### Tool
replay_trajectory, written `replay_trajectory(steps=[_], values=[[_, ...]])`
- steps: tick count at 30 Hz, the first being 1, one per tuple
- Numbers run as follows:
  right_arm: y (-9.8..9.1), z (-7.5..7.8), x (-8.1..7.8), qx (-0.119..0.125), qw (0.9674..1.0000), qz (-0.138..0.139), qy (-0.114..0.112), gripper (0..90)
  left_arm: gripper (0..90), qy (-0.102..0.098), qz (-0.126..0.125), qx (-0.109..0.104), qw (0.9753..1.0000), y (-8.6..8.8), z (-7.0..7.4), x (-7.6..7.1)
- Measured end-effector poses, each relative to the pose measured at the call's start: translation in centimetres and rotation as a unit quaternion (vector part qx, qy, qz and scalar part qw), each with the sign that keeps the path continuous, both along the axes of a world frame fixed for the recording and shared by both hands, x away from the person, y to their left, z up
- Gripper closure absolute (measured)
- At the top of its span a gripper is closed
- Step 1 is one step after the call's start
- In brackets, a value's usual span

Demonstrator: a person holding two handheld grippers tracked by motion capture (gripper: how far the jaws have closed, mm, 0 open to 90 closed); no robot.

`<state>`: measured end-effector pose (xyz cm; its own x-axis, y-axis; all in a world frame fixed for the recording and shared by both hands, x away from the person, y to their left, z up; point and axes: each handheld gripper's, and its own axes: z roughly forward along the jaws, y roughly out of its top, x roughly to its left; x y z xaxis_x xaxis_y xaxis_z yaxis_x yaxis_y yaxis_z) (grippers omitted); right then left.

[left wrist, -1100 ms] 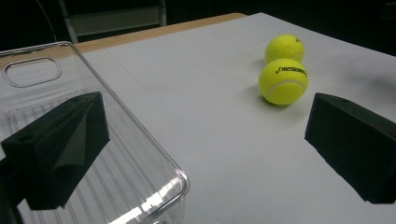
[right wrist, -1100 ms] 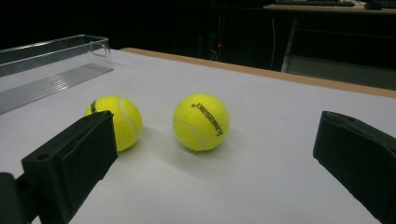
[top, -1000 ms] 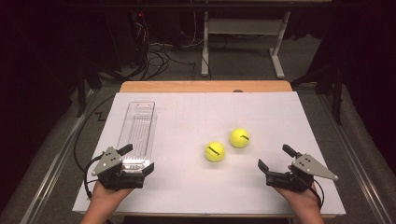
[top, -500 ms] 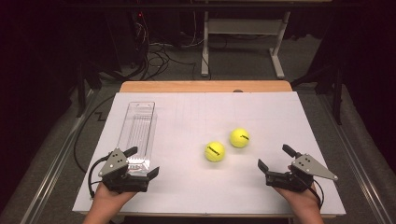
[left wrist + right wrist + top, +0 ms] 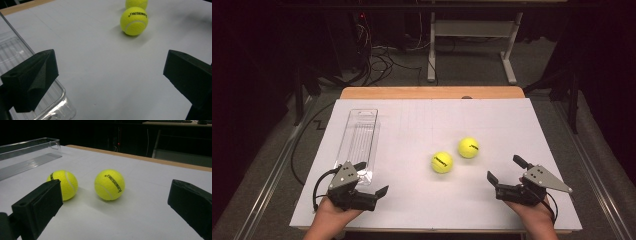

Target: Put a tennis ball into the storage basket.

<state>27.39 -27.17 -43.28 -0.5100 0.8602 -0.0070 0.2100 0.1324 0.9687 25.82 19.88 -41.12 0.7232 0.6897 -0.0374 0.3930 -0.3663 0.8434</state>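
Two yellow tennis balls lay near the middle of the white table [image 5: 512, 125] in the high view, the nearer ball [image 5: 442, 162] and the farther ball [image 5: 468, 147] just beside each other without touching. A clear plastic tray [image 5: 362, 131] stretched along the left side, empty as far as could be seen. The left gripper [image 5: 373, 181] sat at the tray's near end with its jaws spread and nothing between them, while the right gripper [image 5: 503, 168] rested at the near right, jaws likewise apart and empty, pointed toward the balls. Through the left gripper view, the tray's corner [image 5: 53, 110] lay just under the left-hand jaw, and one ball [image 5: 134, 21] showed well ahead with the second [image 5: 136, 3] behind it at the top edge. Through the right gripper view, both balls stood between the wide-set jaws but apart from them — one [image 5: 65, 184] partly behind the left-hand jaw, the other [image 5: 109, 184] nearer centre — and the tray [image 5: 27, 152] stretched beyond them to the left. The likely trouble from here was rolling: a jaw tip meeting a ball off-centre would probably nudge it away, or knock it into its neighbour — and the left gripper, so close to the tray, could shove that light container aside.
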Motion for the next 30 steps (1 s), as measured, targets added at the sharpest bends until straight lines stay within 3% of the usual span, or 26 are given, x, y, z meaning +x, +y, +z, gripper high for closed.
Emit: replay_trajectory(steps=[6,13,22,30], values=[[0.1,0.0,0.0,-0.002,1.0000,0.002,-0.001,0.1,0.6,0.009,-0.018,0.017,0.9996,-0.7,-0.1,0.0],[0.1,0.0,0.0,-0.003,1.0000,0.003,-0.001,0.2,0.6,0.039,-0.042,0.045,0.9974,-1.8,-0.3,-0.2],[0.2,0.0,0.0,-0.002,1.0000,0.003,0.001,0.2,0.6,0.084,-0.063,0.087,0.9907,-3.2,-1.6,0.0],[0.2,0.0,0.0,-0.003,1.0000,0.004,0.000,0.2,0.6,0.101,-0.069,0.107,0.9867,-4.0,-2.3,0.2]])
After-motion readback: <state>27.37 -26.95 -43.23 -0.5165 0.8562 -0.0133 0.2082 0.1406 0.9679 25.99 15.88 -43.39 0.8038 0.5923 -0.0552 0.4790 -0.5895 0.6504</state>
